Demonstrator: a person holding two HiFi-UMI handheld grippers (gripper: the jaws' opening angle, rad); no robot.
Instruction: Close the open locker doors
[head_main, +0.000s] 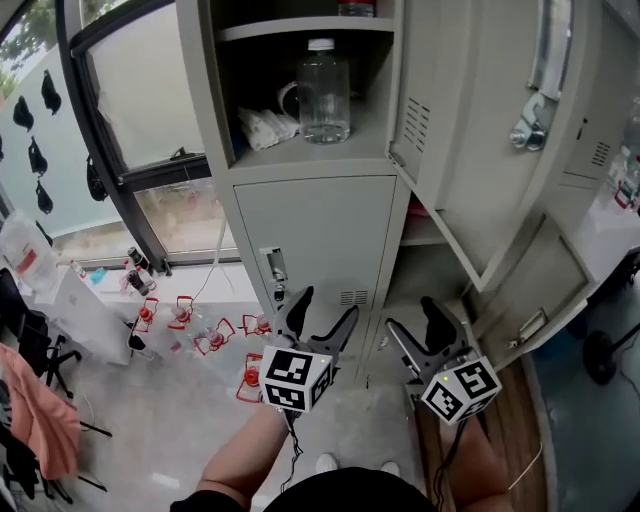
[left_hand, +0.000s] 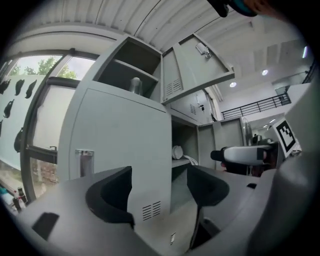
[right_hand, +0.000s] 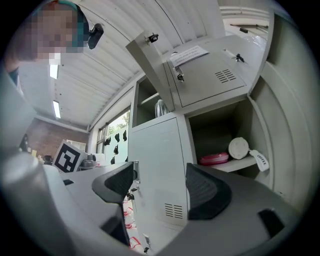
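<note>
Facing a bank of grey lockers (head_main: 315, 235), the person held both tools low in front of the bottom row, neither touching anything. The left gripper (head_main: 325, 305) pointed at the closed lower-left door (left_hand: 117, 145), and its fingers (left_hand: 107, 195) stood wide apart with only that door's vent slots showing through the gap. The right gripper (head_main: 410, 312) sat just beside it, at the edge between the closed door and the open lower-right compartment, its fingers (right_hand: 205, 192) likewise spread and empty. Two doors remained open. The upper door (head_main: 450, 170) was swung out to the right of the top-left compartment, where a clear plastic bottle (head_main: 323, 95) stood on the shelf next to some white packets (head_main: 265, 128). The lower door (head_main: 540, 290) hung open to the right of the bottom compartment, whose shelf carried a pink dish (right_hand: 214, 159) and a round white object (right_hand: 239, 148). Small red-trimmed items (head_main: 180, 315) lay on the floor to the left, below the window.
</note>
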